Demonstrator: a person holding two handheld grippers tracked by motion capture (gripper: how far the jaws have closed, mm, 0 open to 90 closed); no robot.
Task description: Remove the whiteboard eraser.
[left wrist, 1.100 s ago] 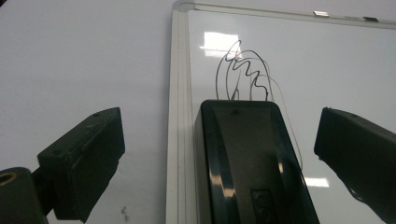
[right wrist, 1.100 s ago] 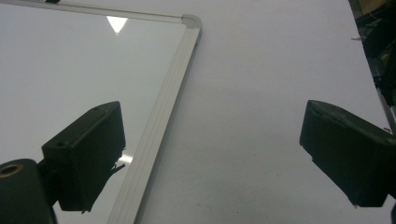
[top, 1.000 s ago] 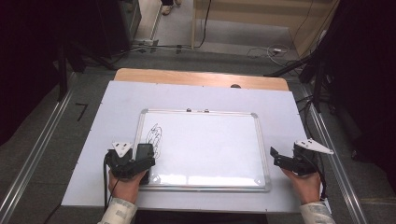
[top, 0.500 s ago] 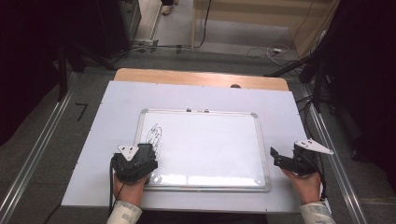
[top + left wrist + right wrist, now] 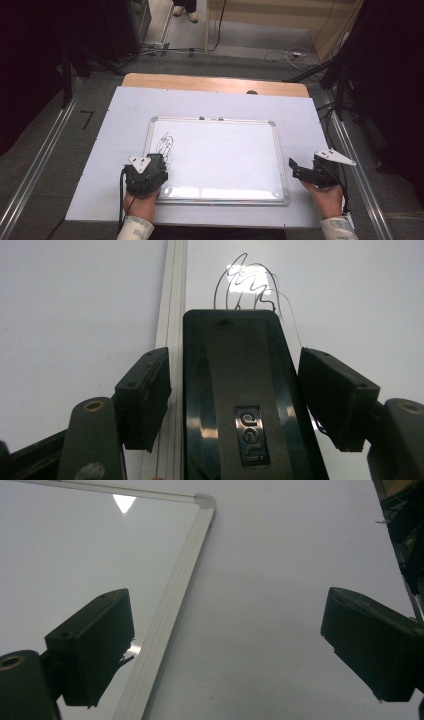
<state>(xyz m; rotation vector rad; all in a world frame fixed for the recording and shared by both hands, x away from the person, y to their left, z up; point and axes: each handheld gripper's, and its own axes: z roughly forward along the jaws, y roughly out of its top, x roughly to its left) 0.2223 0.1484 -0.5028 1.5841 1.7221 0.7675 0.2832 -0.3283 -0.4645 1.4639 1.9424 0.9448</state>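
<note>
My left gripper (image 5: 150,172) has slid forward along the near-left corner of the whiteboard (image 5: 225,155) since a second ago, carrying the black eraser (image 5: 240,390) up to the scribble (image 5: 166,145). My right gripper (image 5: 307,175) has not moved; it rests on the white table (image 5: 115,130) just beside the board's right frame. I judge this means wiping is about to start: the eraser's front edge now touches the lowest loops of the marks, and none look rubbed out yet.

In the left gripper view the jaws stand spread on either side of the eraser, with a visible gap at each pad, so they flank it rather than squeeze it. The eraser is a dark, glossy block with a small logo plate, lying partly over the aluminium frame (image 5: 170,315). The scribble is thin black looping line-work near the board's left edge, part of it lost in glare. My right jaws are wide apart and hold nothing.
</note>
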